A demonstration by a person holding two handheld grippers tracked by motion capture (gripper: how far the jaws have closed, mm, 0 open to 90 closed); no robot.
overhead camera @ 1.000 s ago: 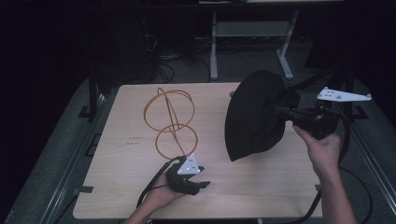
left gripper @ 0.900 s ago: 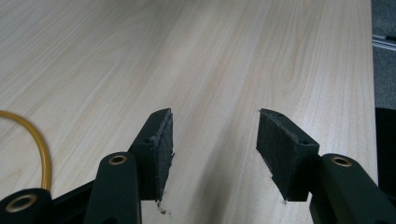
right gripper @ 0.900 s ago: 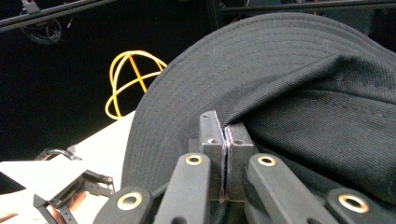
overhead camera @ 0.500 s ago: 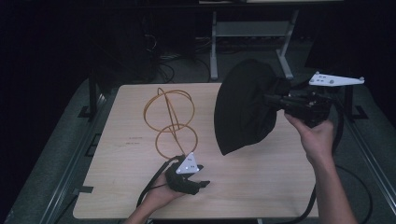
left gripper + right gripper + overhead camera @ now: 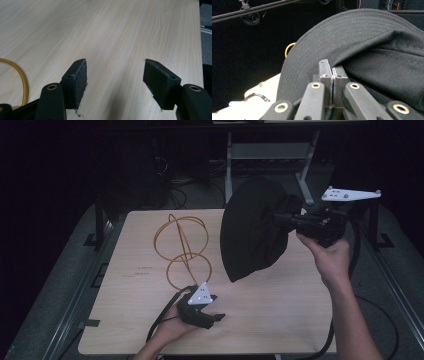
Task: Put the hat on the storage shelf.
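Right now we've got the black hat (image 5: 255,230) lifted off the surface (image 5: 280,310) by the right gripper (image 5: 333,72), jaws pinched tight on the brim edge. Best to keep that pinch firm and lift steadily; the hat hangs limp and could slip. Left gripper (image 5: 115,82) sits low on the surface near the yellow wire stand (image 5: 182,250), jaws have just been opening, nothing between them. The hat is soft ribbed black fabric with a stitched brim, drooping above the surface's right half.
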